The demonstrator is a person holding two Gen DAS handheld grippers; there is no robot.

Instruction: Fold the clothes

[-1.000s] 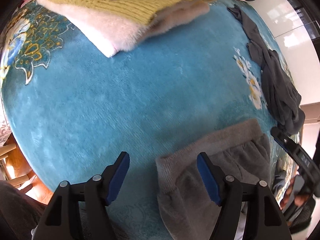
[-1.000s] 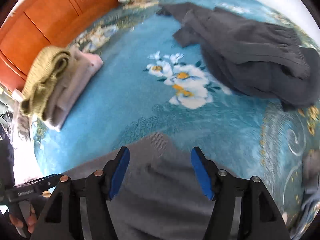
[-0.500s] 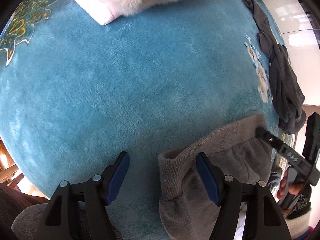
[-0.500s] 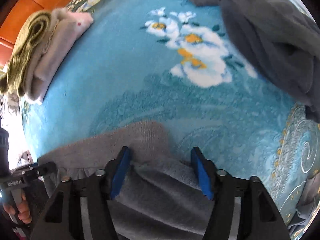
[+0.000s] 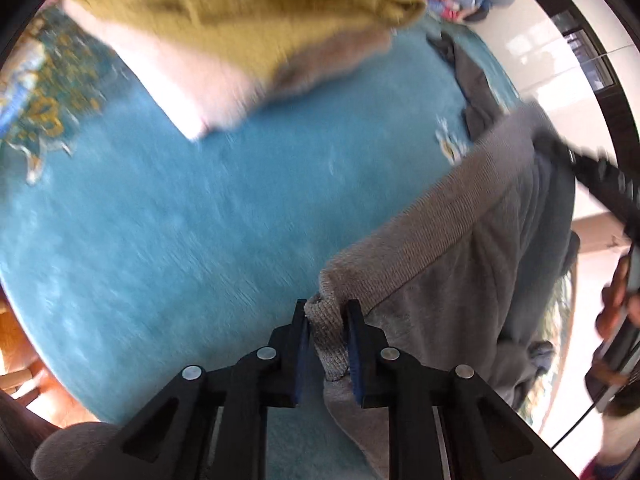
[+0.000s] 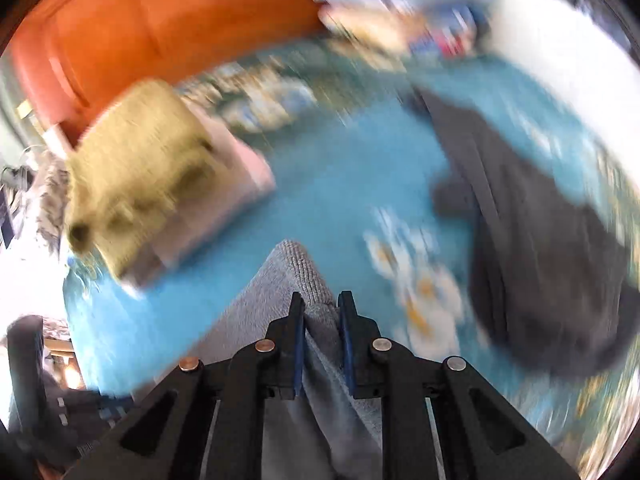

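My left hand-held gripper (image 5: 326,346) is clamped on one corner of the grey garment's (image 5: 448,280) ribbed waistband, and my right hand-held gripper (image 6: 321,340) is clamped on the other corner, so the band hangs stretched between them above the teal bedspread (image 5: 200,220).

Only the left wrist view shows the full run of the waistband, with the far end held by the right tool and the fingers of the person's hand (image 5: 612,300) wrapped round its handle. Only the right wrist view shows the orange headboard (image 6: 160,20) and the whole spread of the dark grey garment (image 6: 540,240) lying near the white flower print, though it is badly blurred.

I count one grey garment held, one dark garment loose on the bed, one folded stack of an olive knit (image 5: 248,12) over a pink piece (image 5: 176,80), and one heap of mixed clothes (image 6: 400,12) at the far edge.
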